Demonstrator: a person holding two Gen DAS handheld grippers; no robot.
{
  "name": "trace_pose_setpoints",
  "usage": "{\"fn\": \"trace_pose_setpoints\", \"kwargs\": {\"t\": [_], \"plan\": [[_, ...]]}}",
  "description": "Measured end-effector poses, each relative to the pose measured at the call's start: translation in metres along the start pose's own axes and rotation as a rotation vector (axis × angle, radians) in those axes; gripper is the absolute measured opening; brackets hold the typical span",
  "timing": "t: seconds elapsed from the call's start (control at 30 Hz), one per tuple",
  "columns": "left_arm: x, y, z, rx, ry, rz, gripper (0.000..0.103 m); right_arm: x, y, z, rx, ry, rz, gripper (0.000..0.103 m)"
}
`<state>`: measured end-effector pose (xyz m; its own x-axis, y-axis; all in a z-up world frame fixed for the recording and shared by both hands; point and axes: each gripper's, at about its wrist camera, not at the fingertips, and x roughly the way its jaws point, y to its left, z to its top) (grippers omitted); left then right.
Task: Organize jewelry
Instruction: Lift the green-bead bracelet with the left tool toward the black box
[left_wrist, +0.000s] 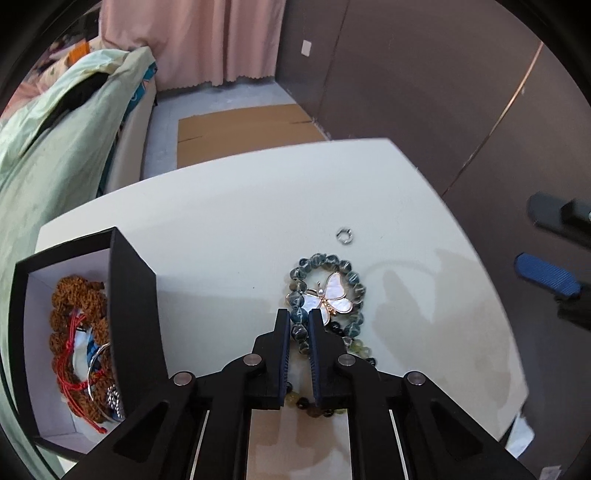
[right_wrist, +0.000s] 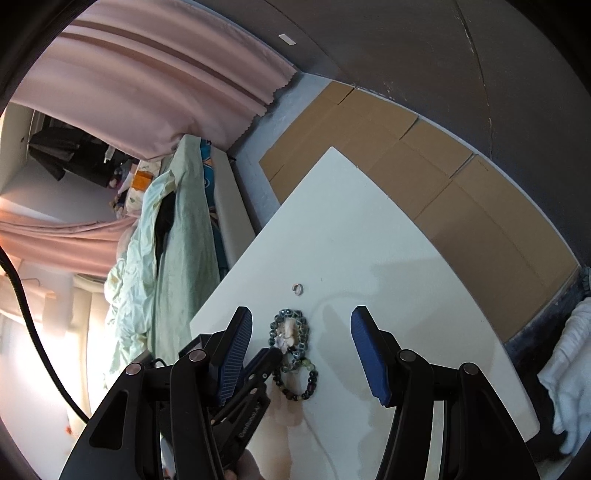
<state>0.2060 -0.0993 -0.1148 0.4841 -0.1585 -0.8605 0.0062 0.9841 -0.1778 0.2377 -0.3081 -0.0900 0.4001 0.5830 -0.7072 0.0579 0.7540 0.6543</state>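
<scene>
White tabletop (left_wrist: 229, 206), bedroom behind. Blue bead bracelet (left_wrist: 314, 264) with butterfly brooch (left_wrist: 334, 295) lies mid-table, silver ring (left_wrist: 344, 235) beyond. Left gripper (left_wrist: 298, 325) low, jaws narrowed around a bead (apparently pinching for transfer to the black box (left_wrist: 133, 295) at left edge). Right gripper (right_wrist: 301, 332) hovers above, jaws wide.

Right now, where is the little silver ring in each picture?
Left wrist view: the ring lies on the white table, right of centre, just beyond the blue bead bracelet.
Right wrist view: the ring is at centre, just beyond the same bracelet, between the right gripper fingers.
Shared landmark: the blue bead bracelet with the butterfly on it.
</scene>
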Motion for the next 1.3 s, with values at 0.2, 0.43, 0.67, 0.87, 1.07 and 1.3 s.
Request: {"fn": "trace_pose_setpoints", "kwargs": {"t": [0.2,0.43,0.67,0.87,1.07,1.3], "plan": [[-0.027,0.002,0.001,-0.027,-0.065,-0.045,0.01,0.003,0.004,-0.004,-0.023,0.004,-0.001,0.058],[-0.067,0.012,0.006,-0.066,-0.145,-0.101,0.01,0.014,0.012,-0.012,-0.056,0.029,-0.004,0.057],[-0.098,0.028,0.011,-0.097,-0.214,-0.132,0.01,0.035,0.027,-0.024,-0.123,0.07,-0.04,0.056],[-0.117,0.05,0.011,-0.141,-0.26,-0.118,0.01,0.056,0.046,-0.036,-0.222,0.118,-0.091,0.056],[-0.126,0.075,0.01,-0.19,-0.281,-0.096,0.01,0.077,0.063,-0.046,-0.328,0.149,-0.154,0.056],[-0.132,0.103,0.005,-0.241,-0.287,-0.085,0.01,0.1,0.078,-0.056,-0.435,0.18,-0.216,0.056]]}}
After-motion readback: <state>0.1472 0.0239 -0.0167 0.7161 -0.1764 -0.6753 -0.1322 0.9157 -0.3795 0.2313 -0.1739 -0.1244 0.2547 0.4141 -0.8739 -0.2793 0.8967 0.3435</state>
